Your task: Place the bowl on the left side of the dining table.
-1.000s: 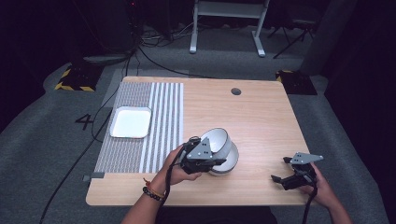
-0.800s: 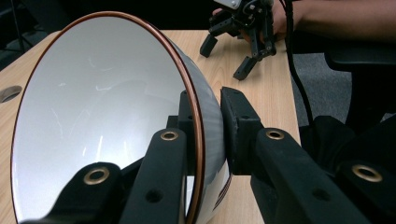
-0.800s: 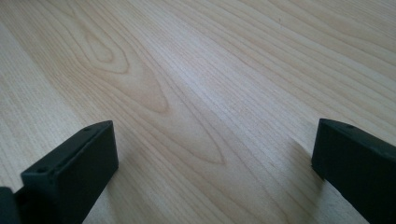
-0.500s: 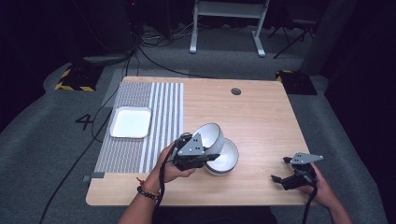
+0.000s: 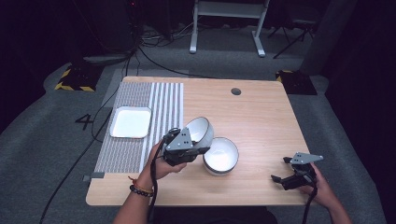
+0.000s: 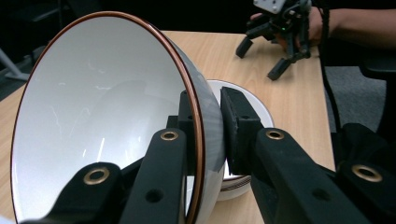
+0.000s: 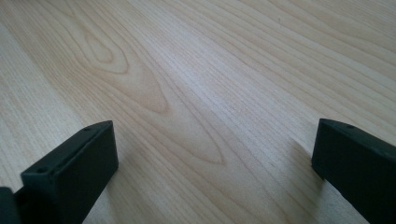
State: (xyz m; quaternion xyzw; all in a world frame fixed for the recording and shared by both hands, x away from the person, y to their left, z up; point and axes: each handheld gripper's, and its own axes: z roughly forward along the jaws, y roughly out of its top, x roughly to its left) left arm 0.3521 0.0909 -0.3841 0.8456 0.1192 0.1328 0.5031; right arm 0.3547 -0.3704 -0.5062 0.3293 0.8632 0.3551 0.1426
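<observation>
The left tool (image 5: 190, 148) clamps the rim of a tilted bowl (image 5: 200, 131), lifted just left of the second bowl (image 5: 221, 156) on the worktop (image 5: 261, 116), probably to separate them. The right tool (image 5: 293, 173) rests wide apart, well right of it.

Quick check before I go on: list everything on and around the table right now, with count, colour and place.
Brown-rimmed white ceramic bowl: 1, white, tilted, lifted, clamped at its rim.
Second white bowl: 1, white, upright on the table beside the lifted one.
Square white tray: 1, white, on the mat.
Striped grey-and-white mat: 1, table's left part.
Light wooden table: 1, with a round dark hole near the far edge.
Left gripper: black, shut on the lifted bowl's rim.
Right gripper: black, open, over bare wood.
</observation>
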